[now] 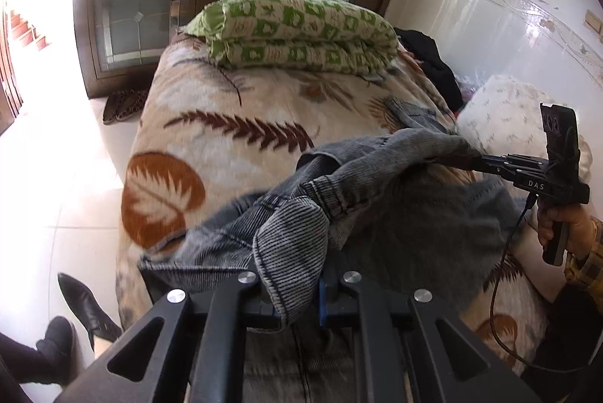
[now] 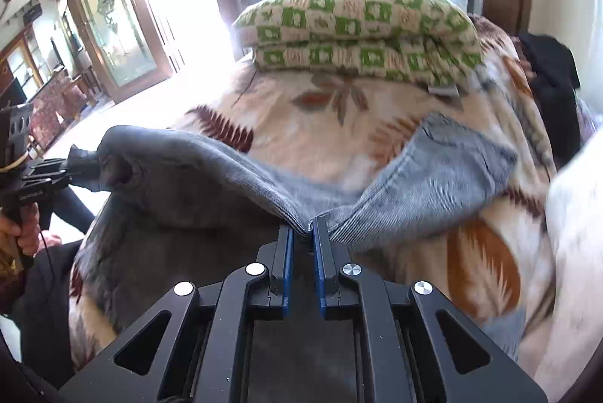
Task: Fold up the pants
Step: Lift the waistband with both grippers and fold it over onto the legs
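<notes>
Left gripper [image 1: 292,290] clamped on pants [image 1: 339,176] edge; right gripper [image 2: 301,233] pinching same pants, lifted over leaf-print blanket [image 1: 226,109]; 1 green pillow [image 1: 297,29] behind.

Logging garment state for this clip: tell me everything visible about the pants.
The pants are grey-blue, ribbed like washed corduroy or denim, with stitched seams and hems. They are partly lifted off the leaf-patterned blanket on the bed, bunched and sagging between two pinch points. The left gripper is shut on one folded edge; the right gripper clamps another. The rest drapes onto the blanket, short of the green pillow.
</notes>
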Motion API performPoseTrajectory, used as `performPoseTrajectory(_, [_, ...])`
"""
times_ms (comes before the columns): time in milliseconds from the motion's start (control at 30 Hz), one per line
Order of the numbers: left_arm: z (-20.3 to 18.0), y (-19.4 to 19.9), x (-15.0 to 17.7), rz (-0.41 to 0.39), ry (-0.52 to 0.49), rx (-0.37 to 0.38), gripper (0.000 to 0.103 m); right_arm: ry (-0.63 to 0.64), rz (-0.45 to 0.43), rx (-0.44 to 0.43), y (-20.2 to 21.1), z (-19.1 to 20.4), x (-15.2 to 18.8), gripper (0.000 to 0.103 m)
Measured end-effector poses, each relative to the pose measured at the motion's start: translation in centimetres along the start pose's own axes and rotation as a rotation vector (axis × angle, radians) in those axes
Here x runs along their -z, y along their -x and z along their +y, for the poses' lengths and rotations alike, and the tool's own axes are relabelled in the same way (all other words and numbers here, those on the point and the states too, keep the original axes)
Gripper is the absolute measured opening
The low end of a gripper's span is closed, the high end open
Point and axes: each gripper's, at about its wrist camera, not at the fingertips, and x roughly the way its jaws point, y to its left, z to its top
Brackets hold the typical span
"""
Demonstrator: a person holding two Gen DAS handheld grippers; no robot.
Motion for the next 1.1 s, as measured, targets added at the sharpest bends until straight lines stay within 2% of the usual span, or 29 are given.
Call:
performPoseTrajectory(67, [-0.4, 0.6, 1.4, 0.017, -0.011, 0.017, 0.015, -0.020, 0.012, -0.010, 0.8, 0.4, 1.6, 0.009])
performPoseTrajectory(267, [-1.3, 2.4, 4.4, 0.072, -0.111, -0.005, 0.015, -0.082, 0.047, -0.077, 2.4, 2.4, 6.4, 0.009])
performPoseTrajectory(433, [-0.4, 1.5, 6.5, 0.154, -0.115, 0.016, 0.017, -0.013, 0.135, -0.090, 0.9, 6.0, 9.8, 0.009])
performPoseTrajectory(500, [-0.1, 0.5, 7.4, 0.198, -0.093, 0.022, 0.020, -0.032, 0.161, -0.097, -0.1, 6.4, 10.5, 0.009])
performPoseTrajectory(567, [0.0, 0.5, 7.9, 0.192, -0.073, 0.027, 0.022, -0.065, 0.143, -0.093, -0.1, 6.1, 10.2, 0.010])
performPoseTrajectory(633, [0.0, 0.9, 8.2, 0.166, -0.051, 0.040, 0.023, -0.140, 0.117, -0.090, 0.3, 5.1, 9.7, 0.022])
performPoseTrajectory(700, [0.3, 1.3, 8.4, 0.158, -0.027, 0.056, 0.026, -0.240, 0.067, -0.071, 1.0, 3.6, 9.0, 0.065])
performPoseTrajectory(733, [0.3, 1.4, 8.5, 0.157, -0.021, 0.060, 0.026, -0.270, 0.043, -0.055, 1.2, 3.1, 8.6, 0.070])
performPoseTrajectory(767, [0.3, 1.5, 8.6, 0.156, -0.021, 0.063, 0.027, -0.295, 0.028, -0.029, 1.2, 2.4, 8.0, 0.071])
performPoseTrajectory(833, [0.2, 1.7, 8.7, 0.154, -0.026, 0.059, 0.028, -0.333, 0.043, 0.039, 0.3, 1.4, 7.0, 0.071])
performPoseTrajectory(900, [0.0, 1.6, 8.8, 0.153, -0.031, 0.049, 0.028, -0.386, 0.099, 0.108, -1.7, 0.0, 6.3, 0.071])
performPoseTrajectory(933, [0.0, 1.5, 8.8, 0.156, -0.035, 0.041, 0.028, -0.416, 0.125, 0.115, -2.8, -0.7, 6.3, 0.071])
performPoseTrajectory(967, [-0.2, 1.4, 8.8, 0.159, -0.045, 0.028, 0.025, -0.446, 0.151, 0.104, -4.0, -1.4, 6.4, 0.059])
performPoseTrajectory(1000, [-0.4, 1.3, 8.8, 0.158, -0.059, 0.015, 0.023, -0.467, 0.165, 0.102, -4.9, -2.0, 6.5, 0.021])
performPoseTrajectory(1033, [-0.6, 1.4, 8.7, 0.155, -0.078, 0.007, 0.021, -0.472, 0.171, 0.124, -5.4, -2.3, 6.6, 0.011])
performPoseTrajectory(1100, [-0.6, 2.1, 8.4, 0.134, -0.103, 0.012, 0.020, -0.504, 0.122, 0.092, -4.7, -2.7, 7.1, 0.009])
